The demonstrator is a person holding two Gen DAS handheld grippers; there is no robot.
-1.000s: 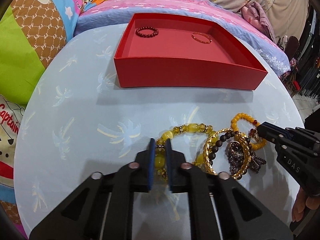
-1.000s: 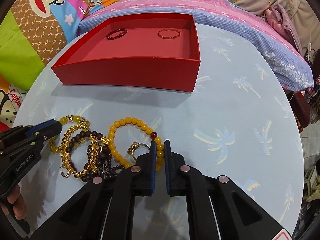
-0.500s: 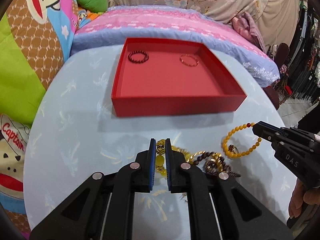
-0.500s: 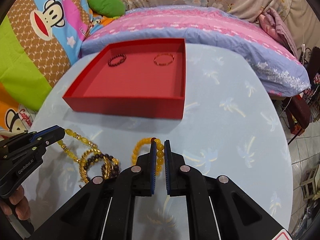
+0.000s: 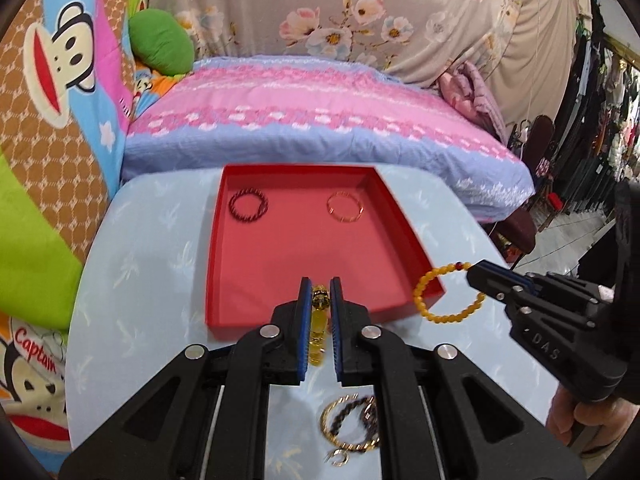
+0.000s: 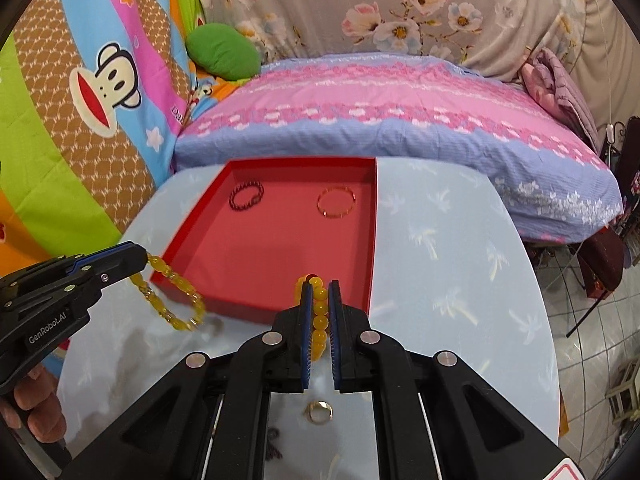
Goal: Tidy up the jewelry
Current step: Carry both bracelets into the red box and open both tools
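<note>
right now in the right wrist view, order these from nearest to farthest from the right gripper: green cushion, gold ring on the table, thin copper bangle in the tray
1. gold ring: on the table just under the right gripper.
2. thin copper bangle: far right part of the red tray.
3. green cushion: beyond the table, upper left, against the bedding.

Both wrist views downward, sharing red tray (image 5: 214, 272).
</note>
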